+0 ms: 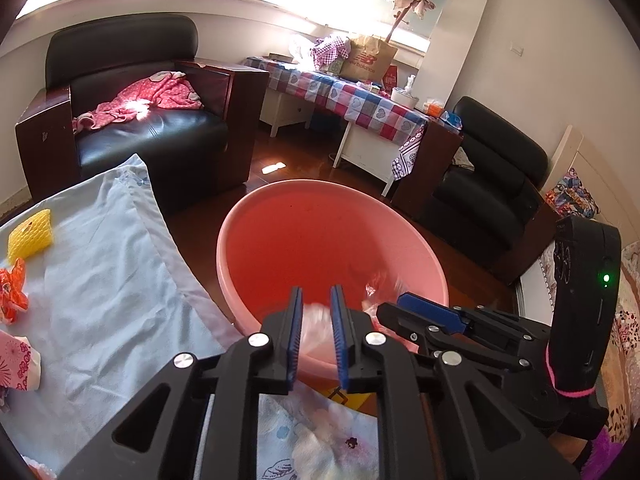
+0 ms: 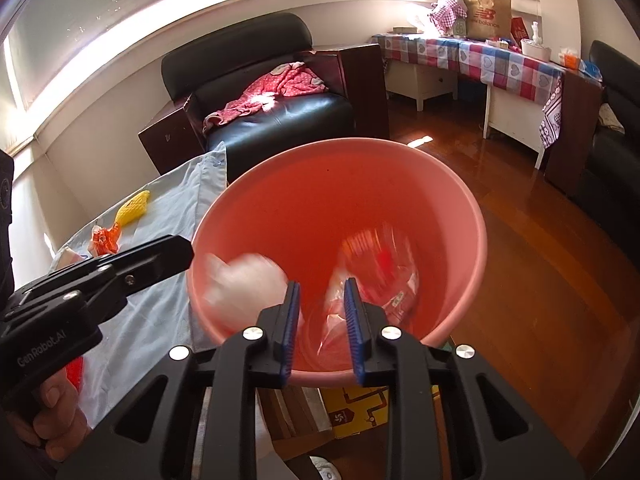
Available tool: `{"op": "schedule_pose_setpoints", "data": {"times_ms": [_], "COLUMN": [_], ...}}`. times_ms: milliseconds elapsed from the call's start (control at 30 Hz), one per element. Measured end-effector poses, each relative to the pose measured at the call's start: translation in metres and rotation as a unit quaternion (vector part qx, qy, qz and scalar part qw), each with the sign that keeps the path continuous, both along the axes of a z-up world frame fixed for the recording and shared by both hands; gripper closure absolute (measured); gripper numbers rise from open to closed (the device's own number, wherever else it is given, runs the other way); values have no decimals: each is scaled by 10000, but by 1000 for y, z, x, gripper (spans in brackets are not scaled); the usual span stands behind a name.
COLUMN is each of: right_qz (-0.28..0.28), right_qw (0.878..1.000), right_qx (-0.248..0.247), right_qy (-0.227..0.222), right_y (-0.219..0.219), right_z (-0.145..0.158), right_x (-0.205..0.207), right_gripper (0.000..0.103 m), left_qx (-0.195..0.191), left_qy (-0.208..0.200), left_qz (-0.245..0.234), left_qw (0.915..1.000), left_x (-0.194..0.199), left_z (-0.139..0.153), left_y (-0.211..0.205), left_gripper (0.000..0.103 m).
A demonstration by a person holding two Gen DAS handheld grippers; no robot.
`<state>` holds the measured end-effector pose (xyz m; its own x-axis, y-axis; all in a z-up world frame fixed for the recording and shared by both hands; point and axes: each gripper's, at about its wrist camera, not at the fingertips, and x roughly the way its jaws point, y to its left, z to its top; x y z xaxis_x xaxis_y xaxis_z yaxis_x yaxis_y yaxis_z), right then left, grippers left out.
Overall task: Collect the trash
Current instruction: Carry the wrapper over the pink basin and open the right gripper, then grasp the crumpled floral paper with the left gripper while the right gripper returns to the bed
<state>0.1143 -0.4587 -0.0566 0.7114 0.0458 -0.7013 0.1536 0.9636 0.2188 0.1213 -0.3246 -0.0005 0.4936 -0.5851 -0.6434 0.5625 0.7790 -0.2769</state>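
Only the right wrist view shows a clear wrapper [image 2: 380,276] inside the pink basin [image 2: 472,216].

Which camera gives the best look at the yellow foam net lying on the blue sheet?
The left wrist view: the yellow foam net is large enough there to show its mesh, lying flat on the blue sheet. The right wrist view shows the same net smaller and foreshortened, near the sheet's far edge.
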Motion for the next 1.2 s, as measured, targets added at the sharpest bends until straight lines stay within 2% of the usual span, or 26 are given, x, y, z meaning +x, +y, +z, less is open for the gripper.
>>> {"op": "schedule_pose_setpoints", "data": {"times_ms": [100,200,300,400,500,633,867,1033,1200], "right_qz": [4,54,173,204,217,383,1076,1695,1947], "right_qw": [10000,9999,9994,9984,9976,9980,9933,9847,9802], "right_qx": [-36,-85,-180,-345,-494,-253,-169,403,271], "right_qy": [4,-57,-223,-400,-442,-433,-399,-95,-226], "right_y": [2,8,18,31,45,55,101,135,166], "right_z": [0,5,12,18,21,24,26,21,24], "right_x": [-3,-8,-16,-24,-32,-39,-53,-53,-62], "right_gripper": [79,78,66,65,65,65,65,65,65], "left_qx": [-44,-134,-178,-208,-277,-336,-289,-109,118], "left_qy": [-85,-139,-253,-370,-447,-587,-893,-1192,-1522], "left_qz": [78,104,169,229,304,408,694,902,1163], "left_qw": [9999,9998,9994,9988,9982,9969,9932,9887,9814], "left_x": [-3,-7,-14,-22,-30,-41,-66,-85,-105], "left_z": [3,9,15,21,28,38,49,56,59], "left_y": [5,10,19,29,41,59,100,136,175], "left_gripper": [75,69,62,57,55,52,50,45,45]}}
